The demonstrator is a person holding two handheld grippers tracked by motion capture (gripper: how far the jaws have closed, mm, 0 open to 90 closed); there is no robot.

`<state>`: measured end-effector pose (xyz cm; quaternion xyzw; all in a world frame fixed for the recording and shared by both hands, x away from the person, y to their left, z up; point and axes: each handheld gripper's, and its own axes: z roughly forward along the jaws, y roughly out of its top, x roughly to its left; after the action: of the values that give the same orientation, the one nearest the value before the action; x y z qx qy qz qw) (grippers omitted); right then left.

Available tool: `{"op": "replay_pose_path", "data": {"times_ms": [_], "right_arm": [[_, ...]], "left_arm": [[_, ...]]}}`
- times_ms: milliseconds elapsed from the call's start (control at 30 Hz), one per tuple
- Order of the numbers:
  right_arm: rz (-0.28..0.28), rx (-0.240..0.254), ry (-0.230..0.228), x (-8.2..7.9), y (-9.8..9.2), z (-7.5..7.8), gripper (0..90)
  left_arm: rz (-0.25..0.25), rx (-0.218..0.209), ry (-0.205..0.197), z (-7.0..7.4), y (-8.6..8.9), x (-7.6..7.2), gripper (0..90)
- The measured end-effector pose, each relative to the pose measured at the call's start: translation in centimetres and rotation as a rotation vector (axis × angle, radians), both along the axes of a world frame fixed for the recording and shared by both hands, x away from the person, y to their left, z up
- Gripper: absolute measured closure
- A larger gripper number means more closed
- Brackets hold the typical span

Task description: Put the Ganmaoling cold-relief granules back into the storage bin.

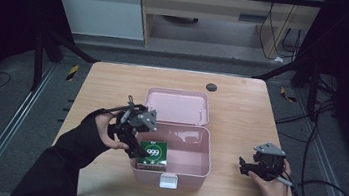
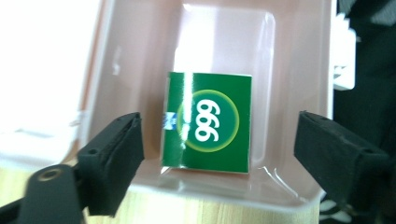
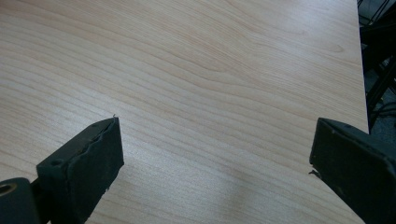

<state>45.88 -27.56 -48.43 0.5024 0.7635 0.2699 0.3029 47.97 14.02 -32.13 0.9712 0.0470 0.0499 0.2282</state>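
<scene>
A pink plastic box (image 1: 207, 155) stands open in the middle of the table, its lid (image 1: 176, 106) laid back behind it. Inside, at the front left end, lies a green packet marked 999 (image 1: 153, 156). My left gripper (image 1: 135, 146) hovers at that end of the box. In the left gripper view its jaws stand wide open on either side of the green packet (image 2: 208, 121), with a gap on each side, above the pink box (image 2: 140, 60). My right gripper (image 1: 243, 166) is held low to the right of the box, open (image 3: 215, 168) over bare wood.
The wooden table (image 1: 242, 106) has a small black round cap (image 1: 211, 87) near its far edge. A white latch (image 1: 168, 180) sticks out from the box's front wall. In the right gripper view the table (image 3: 210, 70) ends at the right, with cables beyond.
</scene>
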Motion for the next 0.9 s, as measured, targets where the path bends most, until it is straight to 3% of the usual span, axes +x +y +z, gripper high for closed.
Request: {"op": "replay_pose_path", "data": {"times_ms": [200,400,533,600,633,900], "right_arm": [[-0.011,0.000,-0.001,0.0,-0.1,0.0,2.8],[-0.018,0.005,0.004,-0.1,-0.1,0.1,2.9],[-0.022,0.008,0.001,-0.1,-0.1,0.1,3.0],[-0.021,0.006,0.000,-0.1,-0.1,0.1,3.0],[-0.020,0.007,-0.001,-0.1,-0.1,0.1,3.0],[-0.024,0.005,-0.004,-0.1,-0.1,0.1,3.1]], "left_arm": [[0.088,-0.063,-0.030,0.7,2.9,-0.5,25.7],[0.213,-0.108,-0.032,-0.6,6.4,-0.6,26.8],[0.301,-0.143,-0.017,-2.2,8.9,-0.6,27.1],[0.370,-0.147,0.006,-3.2,10.0,-0.8,27.0],[0.367,-0.168,-0.002,-3.9,10.5,-0.6,27.0],[0.587,-0.215,-0.010,-8.9,13.5,-0.6,29.3]]}}
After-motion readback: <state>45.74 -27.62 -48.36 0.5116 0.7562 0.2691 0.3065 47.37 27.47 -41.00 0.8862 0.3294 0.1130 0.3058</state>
